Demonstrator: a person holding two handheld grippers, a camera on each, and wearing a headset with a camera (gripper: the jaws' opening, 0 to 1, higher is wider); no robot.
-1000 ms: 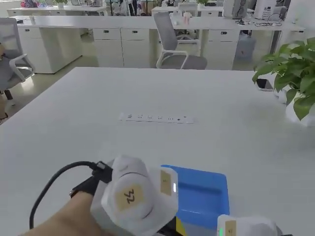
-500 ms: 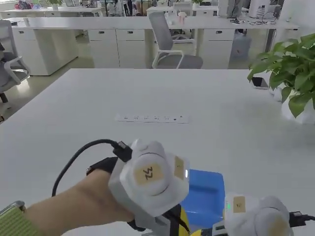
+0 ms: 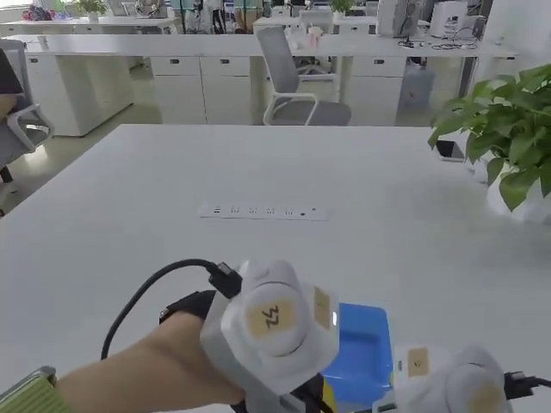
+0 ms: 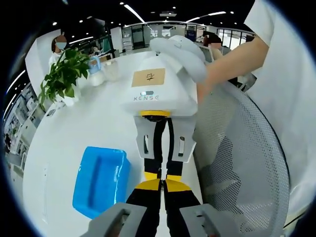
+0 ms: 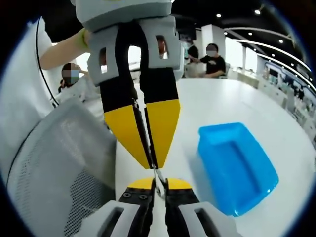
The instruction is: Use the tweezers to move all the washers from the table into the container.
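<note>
left gripper [image 4: 162,185] and right gripper [image 5: 159,186] nose to nose, tips meeting. tweezers [image 5: 146,140] pinched between the left gripper's yellow jaws, pressed together on the thin metal; far end of the tweezers nipped in the right gripper's jaws, likewise closed on it. blue container [image 5: 237,165] on the table [image 3: 258,163], near, left of the left gripper's jaws in its own view, right of the right gripper's. mesh chair back [image 5: 64,163] on the opposite side of both. well beyond the grippers, a power strip [image 3: 263,212] and a potted plant [image 3: 508,129].
</note>
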